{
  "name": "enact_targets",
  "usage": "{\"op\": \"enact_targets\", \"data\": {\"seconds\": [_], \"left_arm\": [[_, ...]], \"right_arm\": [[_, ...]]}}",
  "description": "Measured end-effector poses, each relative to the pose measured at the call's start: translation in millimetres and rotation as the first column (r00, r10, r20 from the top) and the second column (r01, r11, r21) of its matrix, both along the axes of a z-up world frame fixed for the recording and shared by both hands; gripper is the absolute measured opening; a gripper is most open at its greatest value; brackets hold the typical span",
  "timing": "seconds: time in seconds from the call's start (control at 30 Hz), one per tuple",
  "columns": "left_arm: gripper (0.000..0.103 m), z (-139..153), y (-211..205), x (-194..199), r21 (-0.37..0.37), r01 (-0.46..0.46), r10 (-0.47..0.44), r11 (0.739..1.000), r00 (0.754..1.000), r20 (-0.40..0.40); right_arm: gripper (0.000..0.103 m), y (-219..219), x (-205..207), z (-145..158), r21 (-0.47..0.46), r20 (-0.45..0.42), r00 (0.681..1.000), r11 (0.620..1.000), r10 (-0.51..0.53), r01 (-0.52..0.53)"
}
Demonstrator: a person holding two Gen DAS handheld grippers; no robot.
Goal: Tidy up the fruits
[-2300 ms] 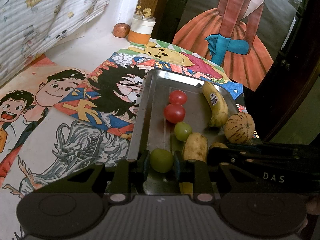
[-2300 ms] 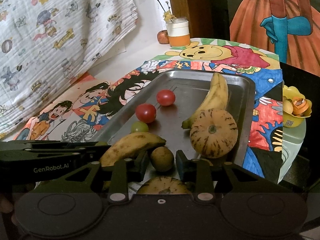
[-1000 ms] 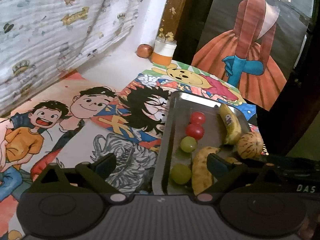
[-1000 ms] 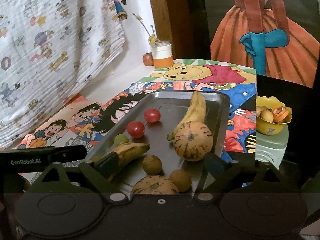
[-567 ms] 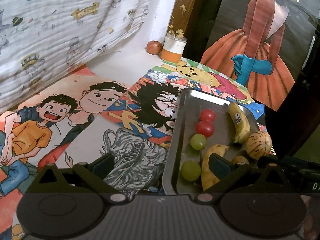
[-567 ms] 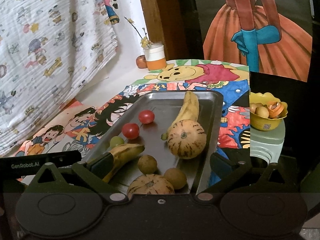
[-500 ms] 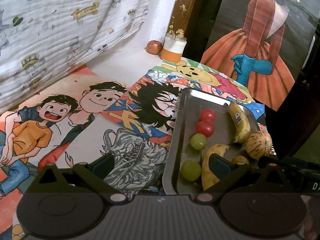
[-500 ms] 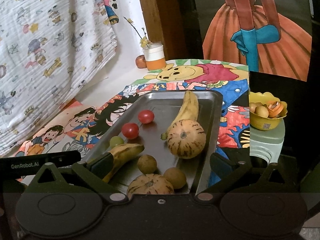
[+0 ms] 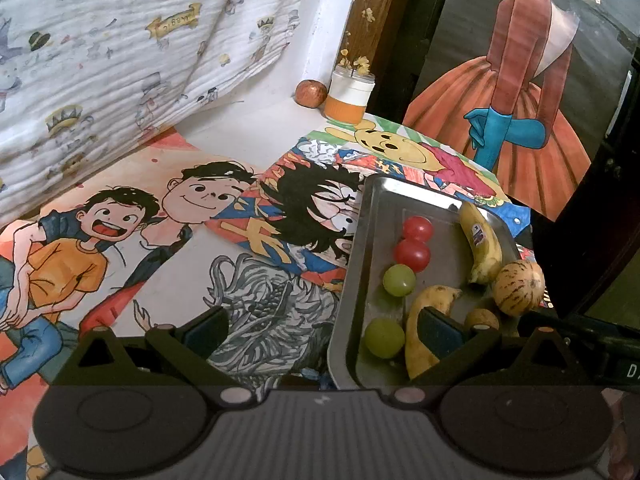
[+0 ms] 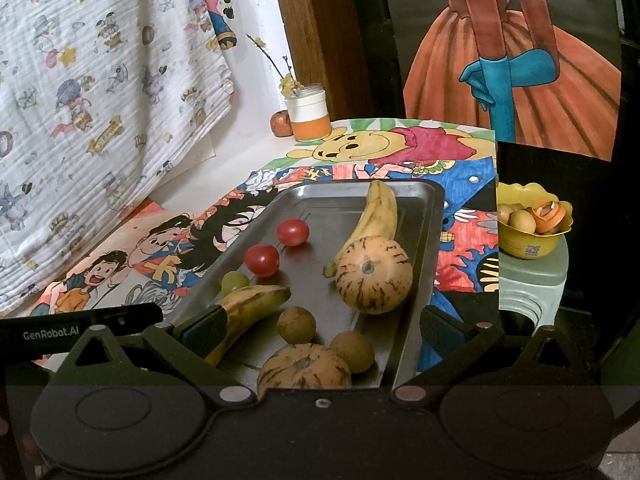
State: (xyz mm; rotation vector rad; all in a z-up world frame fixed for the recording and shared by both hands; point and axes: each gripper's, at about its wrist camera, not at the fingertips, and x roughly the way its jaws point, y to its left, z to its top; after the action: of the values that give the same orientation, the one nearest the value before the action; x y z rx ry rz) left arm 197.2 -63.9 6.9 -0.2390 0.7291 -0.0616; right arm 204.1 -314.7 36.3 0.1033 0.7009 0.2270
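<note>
A metal tray [image 10: 434,216] on a table papered with cartoon drawings holds the fruit in what looks like a sorted layout — small round pieces down one side, larger ones down the other. In the right wrist view, 2 red tomatoes [image 10: 293,232] and a green grape [image 10: 235,282] run in a line along the tray's 9 o'clock edge; the left wrist view shows a 2nd grape [image 9: 384,338] closing that row at the near end. One banana [image 10: 376,214] lies toward 1 o'clock with a striped melon [image 10: 373,275] against its stem, a spotted banana [image 10: 250,306] angles in at 8 o'clock, and 2 small brown fruits [image 10: 296,324] sit beside a 2nd melon [image 10: 304,368] at 6 o'clock.

Both tools hang at the tray's near end, angled down at it. The left gripper [image 9: 320,332] has its fingers spread wide and grips nothing; one finger sits over the drawings, the other over the spotted banana. The right gripper [image 10: 320,330] is spread just as wide and equally empty, straddling the near fruit without pressing on any.

Judging by the grouping, the sorting appears close to finished — a yellow bowl [image 10: 524,246] of other fruit stands off the table at 3 o'clock, outside the arrangement.
</note>
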Motion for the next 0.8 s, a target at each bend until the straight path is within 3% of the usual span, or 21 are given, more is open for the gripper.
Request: {"op": "enact_targets", "data": {"seconds": [0.8], "left_arm": [[0.103, 6, 0, -39, 0.033, -0.019, 0.017, 0.999, 0.998, 0.068]], "right_arm": [[0.102, 3, -48, -1, 0.037, 0.078, 0.993, 0.996, -0.083, 0.081]]}}
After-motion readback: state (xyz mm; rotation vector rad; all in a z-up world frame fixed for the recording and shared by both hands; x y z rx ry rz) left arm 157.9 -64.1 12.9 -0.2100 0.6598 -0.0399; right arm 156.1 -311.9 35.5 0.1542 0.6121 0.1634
